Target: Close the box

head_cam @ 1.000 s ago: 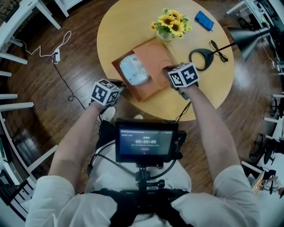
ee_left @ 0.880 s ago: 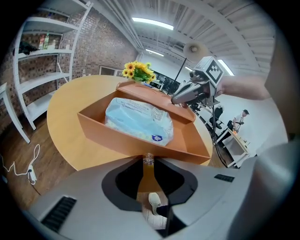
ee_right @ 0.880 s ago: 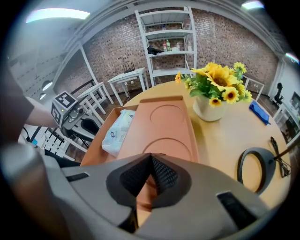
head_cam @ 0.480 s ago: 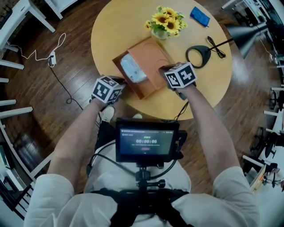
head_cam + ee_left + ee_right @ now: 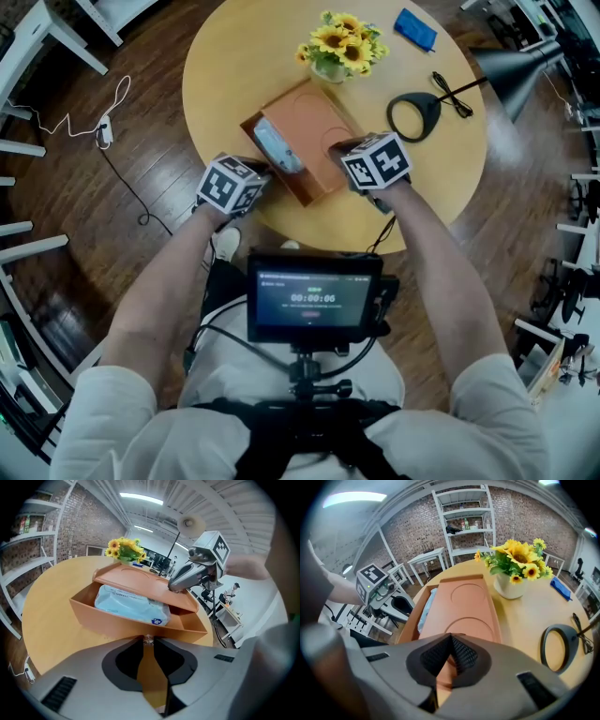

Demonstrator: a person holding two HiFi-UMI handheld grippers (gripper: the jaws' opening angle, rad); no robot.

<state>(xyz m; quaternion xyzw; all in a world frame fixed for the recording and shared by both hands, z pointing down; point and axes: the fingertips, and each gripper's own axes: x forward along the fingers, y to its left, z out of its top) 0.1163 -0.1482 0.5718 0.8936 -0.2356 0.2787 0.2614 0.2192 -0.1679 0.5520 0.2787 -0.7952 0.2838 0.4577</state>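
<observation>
An orange box (image 5: 298,190) stands on the round wooden table (image 5: 234,75), its lid (image 5: 305,131) tilted low over it. A light-blue tissue pack (image 5: 277,152) shows through the gap on the left side. My right gripper (image 5: 339,150) is shut with nothing between its fingers, its tip resting on the lid's near end (image 5: 466,606). My left gripper (image 5: 262,172) is shut and empty, its tip against the box's near wall (image 5: 136,620). From the left gripper view the lid (image 5: 140,579) slopes over the pack (image 5: 131,604), with the right gripper (image 5: 187,576) on top of it.
A vase of sunflowers (image 5: 339,45) stands just behind the box. A black lamp base (image 5: 412,114) with its shade (image 5: 516,70) sits to the right, and a blue object (image 5: 414,30) lies at the far edge. White shelf frames (image 5: 37,37) surround the table.
The lid has come down further over the box, hiding more of the tissue pack. My left gripper has moved in toward the box's near corner.
</observation>
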